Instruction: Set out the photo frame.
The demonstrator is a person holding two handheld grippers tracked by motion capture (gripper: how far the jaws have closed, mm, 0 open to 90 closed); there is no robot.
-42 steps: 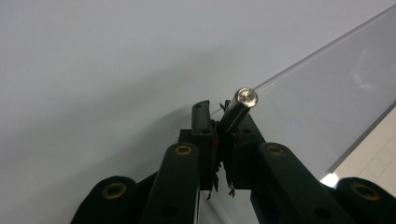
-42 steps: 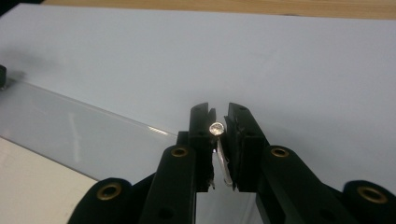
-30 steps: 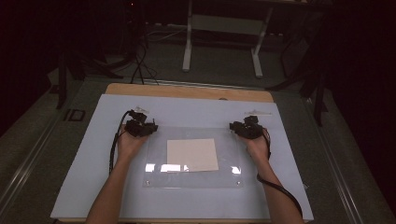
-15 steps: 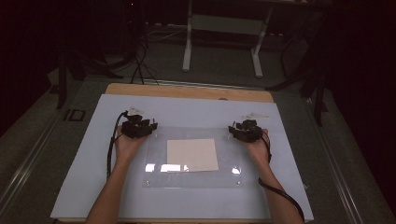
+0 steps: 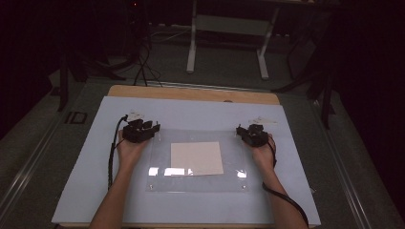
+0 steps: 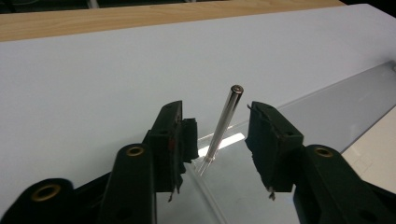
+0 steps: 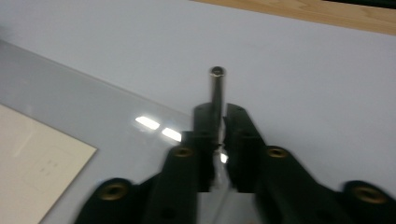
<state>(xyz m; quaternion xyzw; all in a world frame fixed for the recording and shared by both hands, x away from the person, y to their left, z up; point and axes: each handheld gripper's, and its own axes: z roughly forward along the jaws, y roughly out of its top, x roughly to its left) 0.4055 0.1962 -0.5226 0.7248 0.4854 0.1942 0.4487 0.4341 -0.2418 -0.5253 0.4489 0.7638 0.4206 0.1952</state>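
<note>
While the clear sheet [image 5: 197, 164] lies flat at the centre of the high view, with a cream card [image 5: 197, 158] under or on it, I hold my two grippers at its upper corners, where thin metal pins stand upright. My left gripper [image 5: 143, 131], at centre left of that frame, stands about half open: in its own view the jaws straddle the left pin [image 6: 223, 125] with clear gaps on both sides, touching nothing. Its jaws have been opening and have just eased back a little. My right gripper [image 5: 252, 135], at centre right, has just been closing, and in its own view the jaws are nipped together on the lower shaft of the right pin [image 7: 216, 95], whose hollow tip rises above them.

To do this step well, I judge I should centre the left jaws on their pin before closing, grip low near the sheet, and pull each pin straight along its own length so it neither bends nor levers the corner of the sheet up.

The high view gives the layout on the pale blue mat [image 5: 191, 114], both forearms and the card, but the pins are too small to make out there. The two gripper views supply the pins, the gaps and the grip.
</note>
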